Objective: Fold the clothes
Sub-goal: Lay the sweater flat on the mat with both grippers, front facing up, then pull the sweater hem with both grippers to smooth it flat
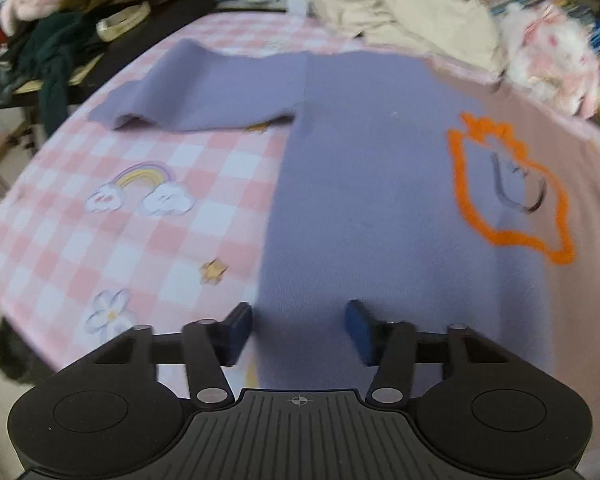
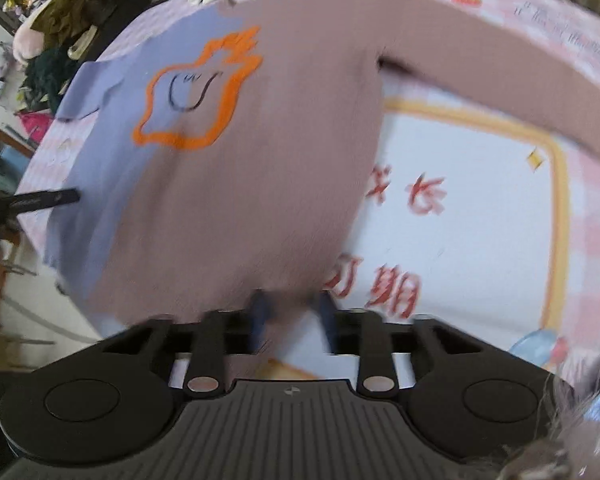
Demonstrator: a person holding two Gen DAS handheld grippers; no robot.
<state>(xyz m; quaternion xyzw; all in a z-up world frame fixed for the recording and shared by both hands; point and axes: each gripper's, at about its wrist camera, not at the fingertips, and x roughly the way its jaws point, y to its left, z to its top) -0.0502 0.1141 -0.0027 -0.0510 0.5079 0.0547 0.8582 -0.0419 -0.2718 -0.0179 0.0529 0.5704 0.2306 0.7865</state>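
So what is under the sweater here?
The sweater lies flat on a pink checked blanket with rainbow, star and flower prints. A star peeks from under its left sleeve. Whatever the blanket shows beneath the body is covered.

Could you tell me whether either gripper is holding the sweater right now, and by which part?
Neither: the left gripper and right gripper both sit open at the sweater's bottom hem.

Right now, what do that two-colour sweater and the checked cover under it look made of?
The sweater looks like a soft, matte, fuzzy knit, though blur hides any stitches; its orange outline looks raised and fluffy. The checked cover seems a smooth printed fabric, possibly fleece.
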